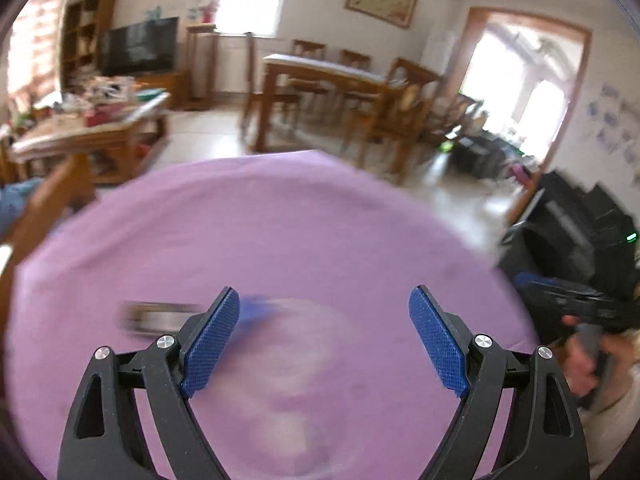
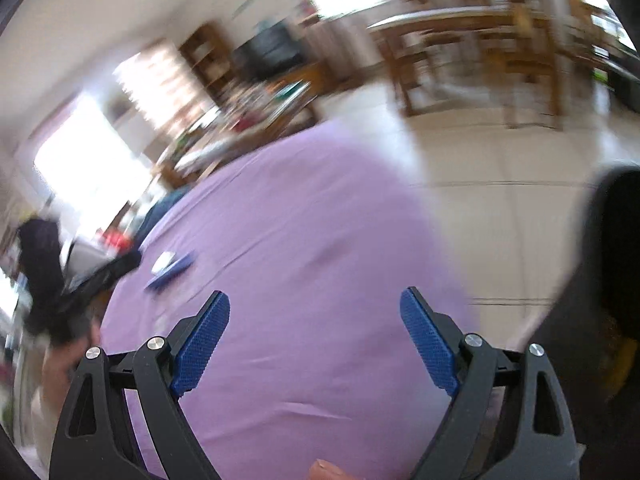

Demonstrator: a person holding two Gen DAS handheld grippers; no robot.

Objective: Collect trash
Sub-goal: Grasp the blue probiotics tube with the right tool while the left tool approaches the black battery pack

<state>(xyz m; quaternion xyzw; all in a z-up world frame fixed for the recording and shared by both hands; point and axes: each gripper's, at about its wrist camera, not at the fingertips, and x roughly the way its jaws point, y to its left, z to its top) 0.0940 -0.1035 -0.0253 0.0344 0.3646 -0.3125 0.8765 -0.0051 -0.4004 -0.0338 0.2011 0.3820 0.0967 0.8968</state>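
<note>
Setting: a table under a purple cloth [image 1: 280, 216] is filling both wrist views, in a living room with wooden dining furniture behind; both pictures are smeared.

Left tool: the left gripper [image 1: 324, 336] is hanging over the cloth, tilting downward, its blue pads standing wide apart with nothing between them.

Right tool: the right gripper [image 2: 316, 340] is likewise gaping, empty, angling down over bare cloth near the table's edge, with pale floor beyond.

Trash: a blurred grey strip-like item [image 1: 160, 316] is lying on the cloth just left of the left tool's fingertips; a blue-and-white wrapper [image 2: 170, 266] is lying flat on the cloth, up and left of the right tool's reach. What either item is exactly, the blur is hiding.

Hands: the person's hand [image 1: 584, 356] is gripping the other tool's handle at the left view's right edge.

Doing it well: each tool is probably needing to slow, steady over its scrap, and straddle it low, since flat litter is slipping easily from pads closing too high.
</note>
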